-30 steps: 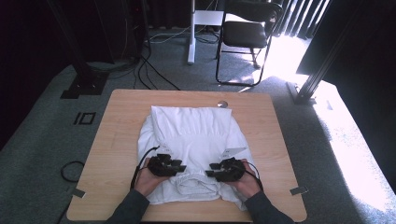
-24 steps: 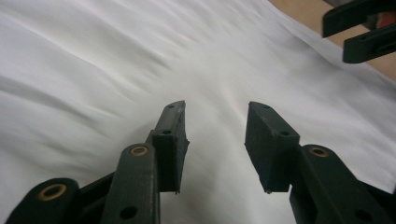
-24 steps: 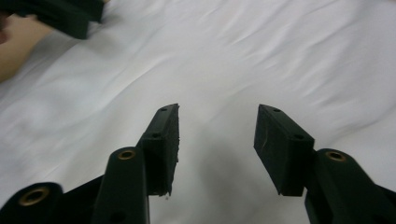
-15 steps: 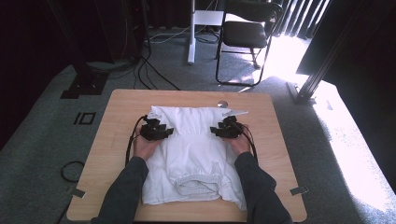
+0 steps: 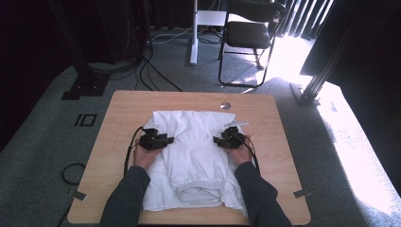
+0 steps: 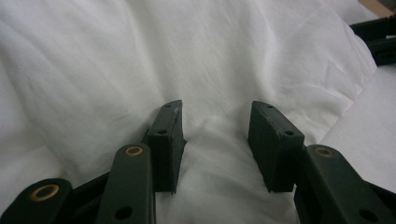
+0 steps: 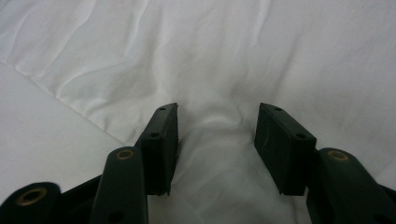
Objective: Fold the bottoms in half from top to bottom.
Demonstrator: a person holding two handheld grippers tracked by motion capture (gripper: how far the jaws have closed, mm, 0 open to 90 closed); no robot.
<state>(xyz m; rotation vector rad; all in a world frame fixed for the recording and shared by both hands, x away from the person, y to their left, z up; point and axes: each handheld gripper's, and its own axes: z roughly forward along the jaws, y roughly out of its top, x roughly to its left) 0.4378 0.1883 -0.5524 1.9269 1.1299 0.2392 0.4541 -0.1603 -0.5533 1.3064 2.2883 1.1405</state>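
Both tools sit with their jaws parted and nothing pinched between them: the left tool and the right tool each rest on a side of the white garment, which lies folded under and between them on the tabletop. In the left gripper view the left tool straddles a small ridge of cloth, and in the right gripper view the right tool does the same. The risk, as I judge it, is a shallow bite: closing on so little fabric could catch only the top layer (the layers beneath cannot be told apart here), so a lift would peel the fold open. Uneven pulls from the two sides would skew the garment toward one tool, and its near hem, already at the tabletop edge behind the tools, could slide off.
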